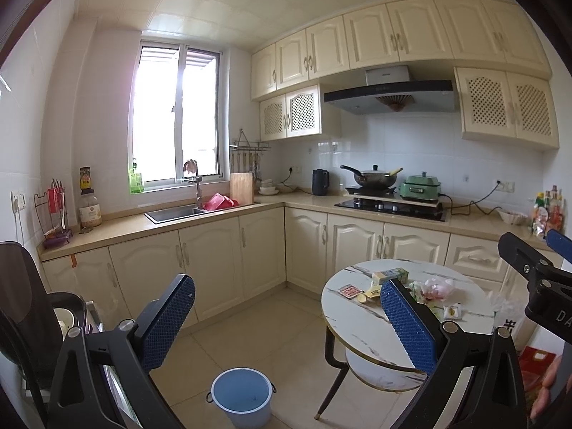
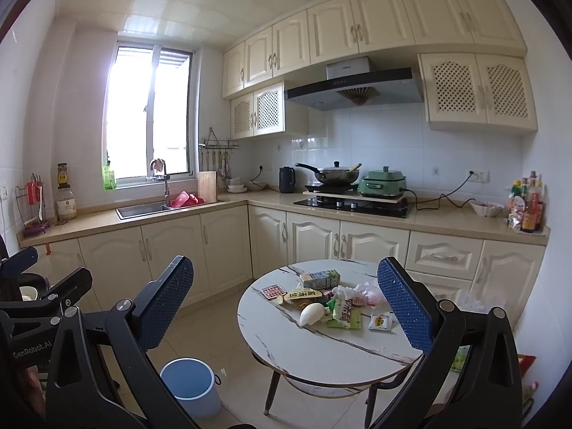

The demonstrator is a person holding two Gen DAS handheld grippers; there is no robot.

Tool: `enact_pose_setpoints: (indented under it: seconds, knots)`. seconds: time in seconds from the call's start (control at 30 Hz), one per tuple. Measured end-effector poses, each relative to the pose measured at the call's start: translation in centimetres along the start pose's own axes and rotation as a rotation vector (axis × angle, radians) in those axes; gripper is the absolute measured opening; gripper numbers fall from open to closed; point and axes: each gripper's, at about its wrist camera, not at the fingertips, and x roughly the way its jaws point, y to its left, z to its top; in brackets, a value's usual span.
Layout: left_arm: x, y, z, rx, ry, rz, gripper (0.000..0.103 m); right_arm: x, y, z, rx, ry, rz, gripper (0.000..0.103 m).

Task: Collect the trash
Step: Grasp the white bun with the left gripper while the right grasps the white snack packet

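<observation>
Both grippers up in the air, kitchen ahead. My left gripper [image 1: 286, 321] has its fingers spread wide, nothing between them; same for my right gripper [image 2: 286, 307], released and empty.

Trash sits on the round marble-look table [image 2: 321, 350], bunched toward the far-right part of the top: green-and-white drink carton [image 2: 320, 279] at the back, small red-dotted packet [image 2: 274, 291] to its left, yellow snack wrapper [image 2: 304, 295], a white egg-shaped thing [image 2: 311, 312], green wrapper [image 2: 345, 312], crumpled clear/pink plastic bag [image 2: 370, 293], and a small sachet [image 2: 380, 321] nearest the right finger pad [image 2: 405, 307]. Items touch or overlap in the middle of the pile; can't tell exactly which.

Blue bucket [image 2: 191, 386] stands on the floor tiles left of the table, w/ nothing visible inside. From the left cam the same bucket [image 1: 241, 395] sits low centre, between the fingers.
</observation>
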Motion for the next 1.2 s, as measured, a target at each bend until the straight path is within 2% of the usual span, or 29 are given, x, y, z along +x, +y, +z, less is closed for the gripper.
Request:
enact_pose_setpoints:
  seconds: [0.3, 0.4, 0.5, 0.6, 0.77, 0.9, 1.13, 1.2]
  knots:
    - [3.2, 0.3, -0.4, 0.005, -0.007, 0.001, 0.102, 1.9, -1.2, -0.5, 0.016, -0.007, -0.015, 0.103]
    - [5.5, 0.7, -1.0, -0.003, 0.0, -0.001, 0.102, 3.2, -2.2, -1.0, 0.025, -0.017, -0.031, 0.103]
    - [8.7, 1.4, -2.2, -0.016, 0.045, -0.002, 0.102, 5.3, -4.0, -2.0, 0.026, -0.004, -0.071, 0.103]
    - [12.5, 2.0, -3.1, -0.026, 0.116, 0.018, 0.102, 8.1, -6.2, -3.5, 0.036, 0.054, -0.124, 0.103]
    - [17.7, 2.8, -4.1, -0.027, 0.205, 0.049, 0.102, 13.9, -10.5, -7.1, 0.079, 0.216, -0.177, 0.103]
    - [21.6, 2.4, -3.2, -0.013, 0.263, 0.074, 0.102, 18.2, -13.5, -10.4, 0.105, 0.325, -0.21, 0.103]
    - [29.5, 2.7, -3.3, 0.002, 0.323, 0.121, 0.102, 24.5, -16.6, -14.3, 0.127, 0.465, -0.237, 0.103]
    - [32.4, 1.6, -2.7, -0.007, 0.328, 0.077, 0.102, 26.0, -18.3, -15.3, 0.154, 0.494, -0.268, 0.103]
